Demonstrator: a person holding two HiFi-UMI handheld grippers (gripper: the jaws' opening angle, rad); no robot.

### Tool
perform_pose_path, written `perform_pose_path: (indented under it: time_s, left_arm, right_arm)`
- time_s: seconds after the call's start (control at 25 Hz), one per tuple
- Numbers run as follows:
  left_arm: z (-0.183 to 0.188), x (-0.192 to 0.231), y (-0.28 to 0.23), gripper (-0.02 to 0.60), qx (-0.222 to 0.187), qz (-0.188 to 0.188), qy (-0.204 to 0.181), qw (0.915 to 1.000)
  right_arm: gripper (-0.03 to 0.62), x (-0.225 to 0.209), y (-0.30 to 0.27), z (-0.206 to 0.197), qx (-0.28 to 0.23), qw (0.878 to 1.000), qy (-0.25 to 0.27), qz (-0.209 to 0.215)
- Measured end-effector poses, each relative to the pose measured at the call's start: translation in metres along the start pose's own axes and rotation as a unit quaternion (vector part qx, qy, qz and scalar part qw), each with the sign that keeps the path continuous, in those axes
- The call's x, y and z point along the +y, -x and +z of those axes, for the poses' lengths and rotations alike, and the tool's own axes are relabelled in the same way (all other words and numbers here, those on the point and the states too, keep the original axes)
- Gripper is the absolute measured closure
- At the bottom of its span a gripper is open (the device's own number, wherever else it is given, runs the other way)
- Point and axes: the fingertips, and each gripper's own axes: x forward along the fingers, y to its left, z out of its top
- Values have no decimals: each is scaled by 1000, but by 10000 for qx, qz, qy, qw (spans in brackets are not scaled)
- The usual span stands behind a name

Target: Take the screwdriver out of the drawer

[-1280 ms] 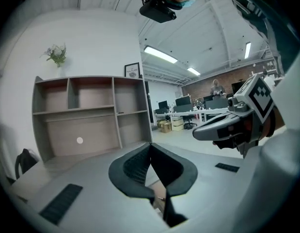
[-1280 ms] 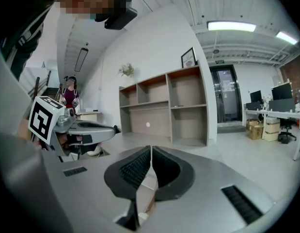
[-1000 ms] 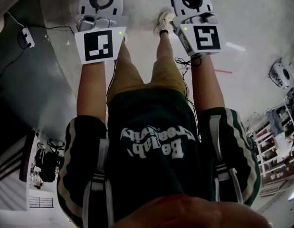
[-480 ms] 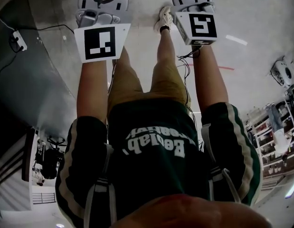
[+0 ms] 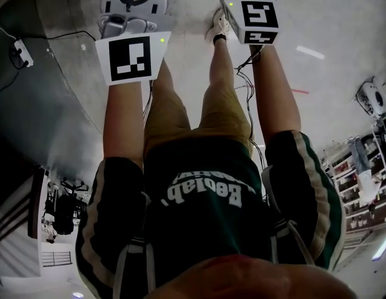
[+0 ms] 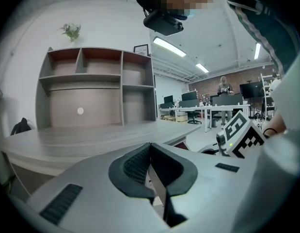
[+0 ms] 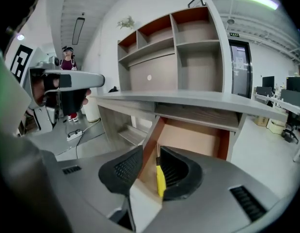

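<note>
Yellow handle is the only easy part of the screwdriver (image 7: pixel 160 178) to read. It lies in the open drawer (image 7: pixel 203 140) along the left wall, with the thin shaft pointing toward the back. In the right gripper view it shows through the gap of the right gripper (image 7: pixel 151 148). That claw has just been opening and is now spread, with neither pad pressing on the tool. The handle's lower end runs into the edge of the right-hand pad, and I can't tell whether it touches or just overlaps. The gripper body hides the near end of the drawer.

Left gripper (image 6: pixel 150 144): tips pressed together, nothing pinched. Only a pale sliver shows lower down between the pads.

The head view is no help for the task. Both sets of jaws are cut off at the top edge, so only the marker cubes (image 5: pixel 131 58) and forearms show. The person's own torso and legs fill the rest, and neither the drawer nor the tool is visible.

Around it:
- The drawer hangs under a grey desk (image 7: pixel 188 100) that carries a shelf unit (image 7: pixel 188 47) with a plant (image 7: pixel 125 22) on top.
- A power strip (image 7: pixel 74 134) lies on the floor to the left.
- The left gripper blocks the left side of the right gripper view.
- A person (image 6: pixel 223 86) stands far back among office desks, too small for detail.
</note>
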Motion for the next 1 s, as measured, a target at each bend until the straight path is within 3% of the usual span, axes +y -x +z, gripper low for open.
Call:
perform_pose_path:
  time_s: [0.48,1.0]
  left_arm:
    - [-16,3,-5,563,-29,80,219,9997]
    - [-16,6,-11,563,-36,28,254,9997]
  right_arm:
    - [450,-6,-38,-49,815,9963,223,-161]
    - [439,-13,-71,-72,1454,9868,637,-325]
